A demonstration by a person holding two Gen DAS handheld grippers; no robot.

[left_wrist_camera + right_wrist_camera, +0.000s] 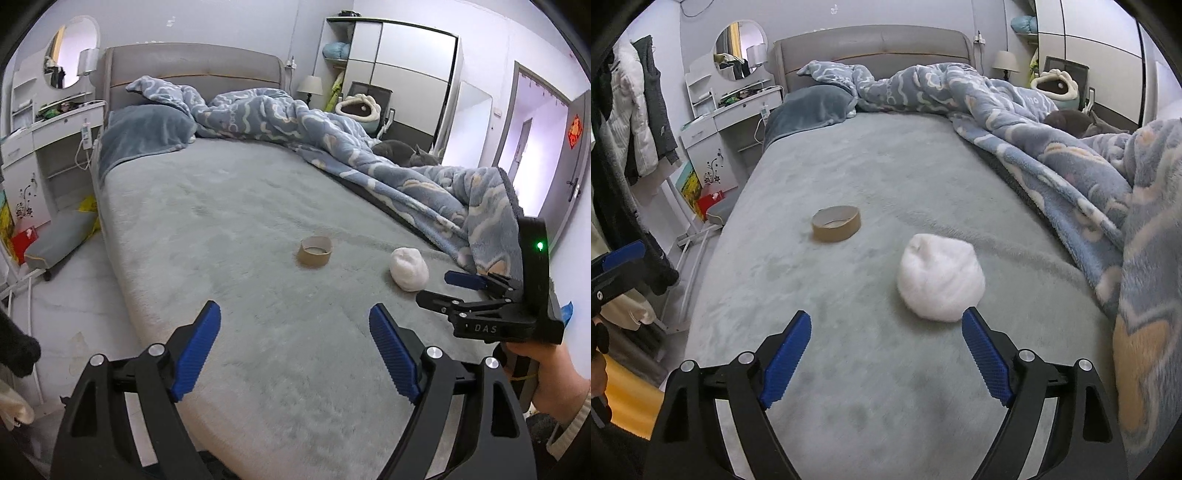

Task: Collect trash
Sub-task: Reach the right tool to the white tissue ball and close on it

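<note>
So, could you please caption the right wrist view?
Open right tool approaching a white wad and cardboard ring on the bed.

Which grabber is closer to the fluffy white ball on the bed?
The right. The right gripper is open just short of the white ball; the left gripper is open farther back, facing the cardboard ring.

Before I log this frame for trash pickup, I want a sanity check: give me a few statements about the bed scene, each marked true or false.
1. The cardboard tape ring lies on the bed sheet. True.
2. The white wad sits inside the ring. False: it lies apart, nearer the blanket.
3. The right hand-held gripper is shut on the wad. False: it is open, holding nothing.
4. The left hand-held gripper is open and empty. True.
5. A grey cat lies beyond the blanket. True.
</note>
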